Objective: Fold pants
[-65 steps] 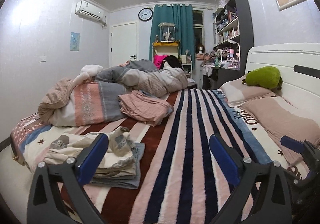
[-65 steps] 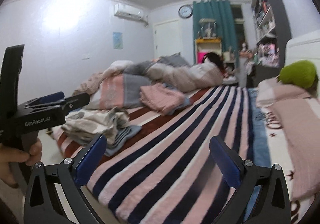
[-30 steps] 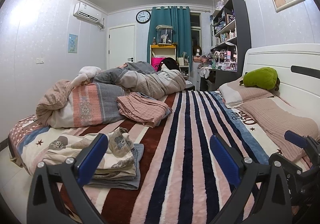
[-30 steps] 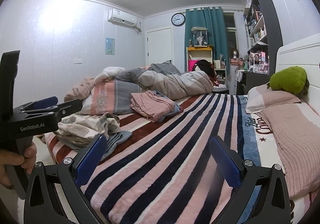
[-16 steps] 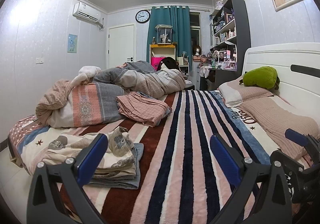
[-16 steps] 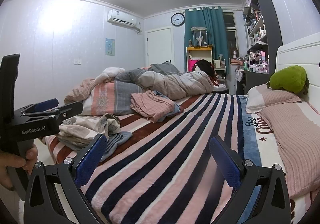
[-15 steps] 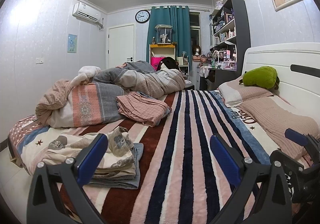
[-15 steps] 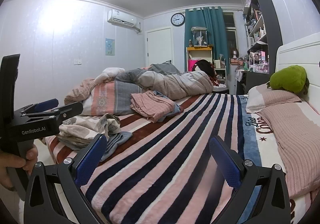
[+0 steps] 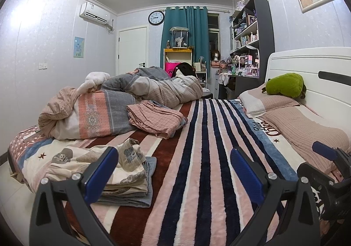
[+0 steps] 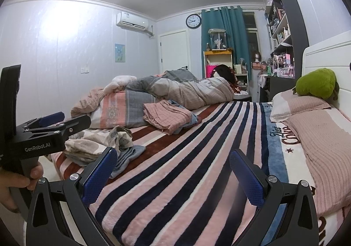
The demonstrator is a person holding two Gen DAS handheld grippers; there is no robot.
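A stack of folded clothes lies near the bed's left front edge: cream patterned pants (image 9: 94,162) on top of a blue garment (image 9: 140,200). The stack also shows in the right wrist view (image 10: 96,145). Pink checked pants (image 9: 155,118) lie loosely folded further back on the striped blanket, also seen in the right wrist view (image 10: 169,116). My left gripper (image 9: 173,171) is open and empty, held above the blanket beside the stack. My right gripper (image 10: 172,173) is open and empty over the blanket's middle.
A rumpled duvet pile (image 9: 105,110) fills the bed's far left. Pillows (image 9: 269,103) and a green plush toy (image 9: 285,84) lie by the white headboard at right. The striped blanket (image 9: 208,158) spreads flat between them. Shelves and a curtain stand at the back.
Both grippers have tilted up and steadied since two seconds ago; over the last half second almost nothing moved. Both stay open and empty.
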